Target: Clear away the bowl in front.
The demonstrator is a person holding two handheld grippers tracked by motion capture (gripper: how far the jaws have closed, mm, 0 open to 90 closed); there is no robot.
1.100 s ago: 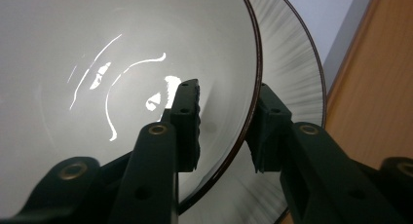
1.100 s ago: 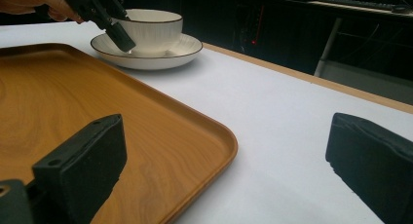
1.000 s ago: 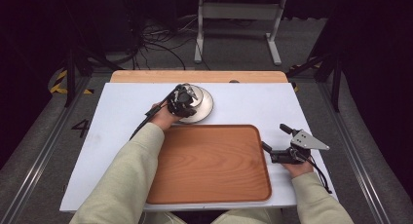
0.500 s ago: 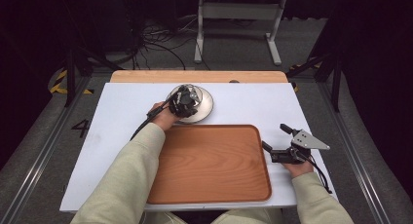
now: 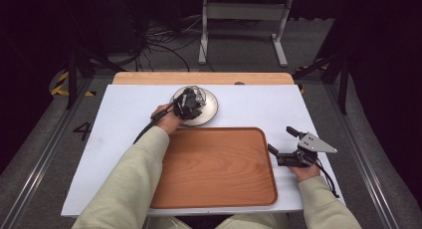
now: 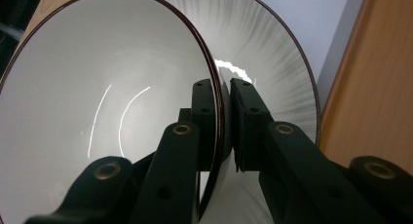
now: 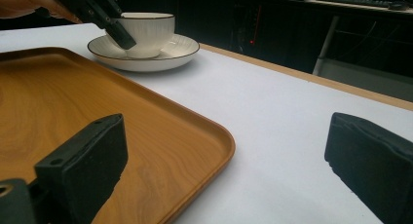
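A white cup [image 7: 146, 31] with a dark rim stands on a white saucer [image 7: 180, 48] at the back of the white table. My left gripper [image 5: 191, 105] is shut on the cup's rim [image 6: 146, 63], one jaw inside the wall and one outside, with the saucer [image 6: 272, 53] behind. From the right gripper view, the left gripper [image 7: 109, 19] reaches the cup from the left. My right gripper [image 5: 281, 139] rests open and empty by the right edge of the wooden tray [image 5: 214, 164], near its corner [image 7: 214, 136].
The table top [image 5: 124, 114] is white with a wooden strip [image 5: 199, 78] along its far edge. A metal stand [image 5: 244, 20] and cables lie on the floor beyond. Bare table lies left of the tray and right of the saucer.
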